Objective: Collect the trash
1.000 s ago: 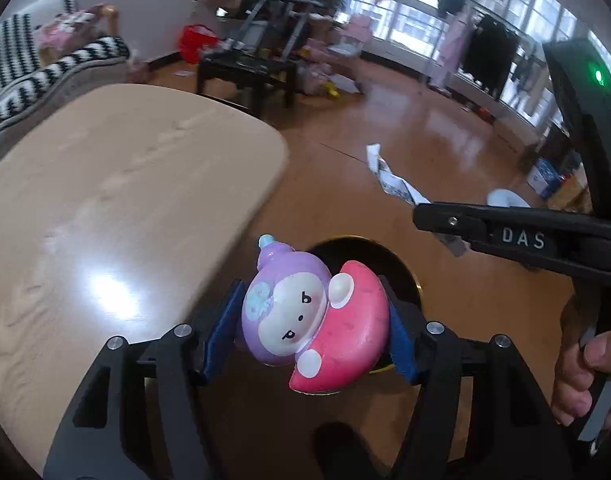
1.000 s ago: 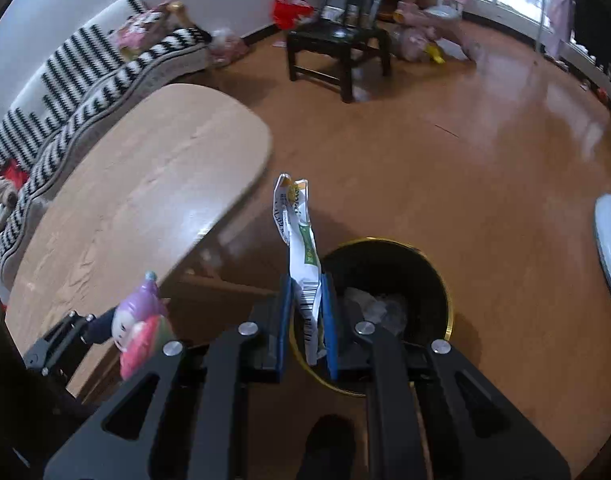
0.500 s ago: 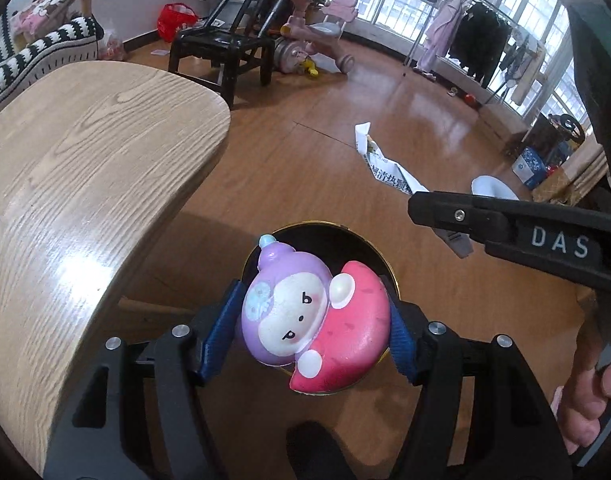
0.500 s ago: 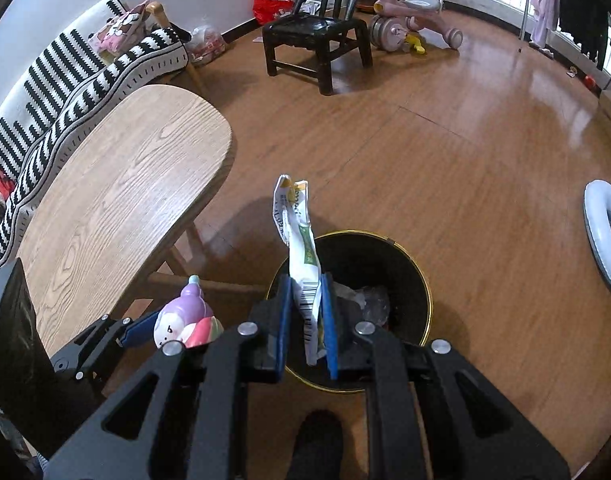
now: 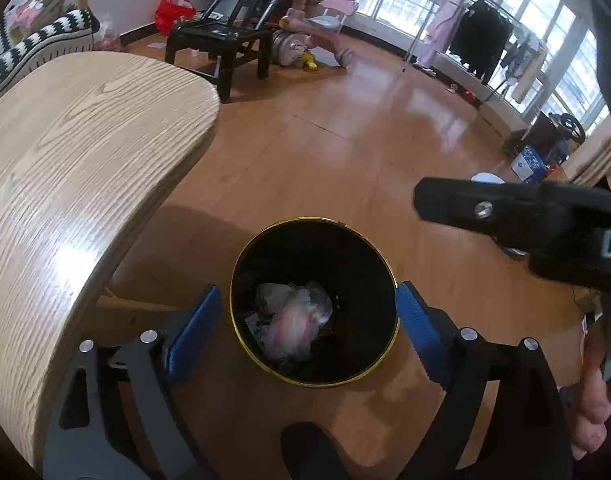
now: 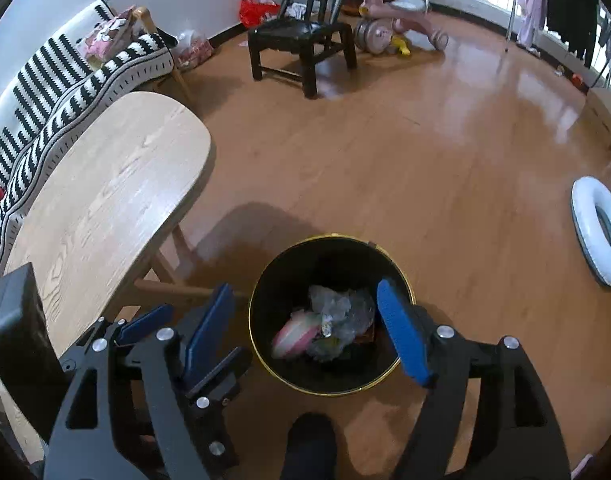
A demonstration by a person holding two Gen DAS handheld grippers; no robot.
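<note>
A black trash bin point(image 5: 313, 252) with a gold rim stands on the wooden floor right below both grippers. A pink and purple toy point(image 5: 293, 324) lies inside it, blurred, on crumpled clear plastic. My left gripper point(image 5: 307, 336) hangs over the bin with its jaws opening and nothing between the blue pads. The right wrist view shows the same bin point(image 6: 329, 260) with the toy point(image 6: 293, 334) lying in it. There my right gripper point(image 6: 305, 334) is also opening above the bin, empty. The left gripper's fingers point(image 6: 145, 324) sit just left of it.
A light wooden table point(image 5: 85, 160) curves along the left, its edge close to the bin. Farther back stand a black chair point(image 6: 301, 36) and a pink ride-on toy. A white ring point(image 6: 597, 232) lies on the floor at right. A hand point(image 5: 593, 412) holds the right gripper.
Both grippers have opened. The toy left the left gripper and the wrapper left the right one; the toy now lies in the bin. The left gripper came over the bin.
</note>
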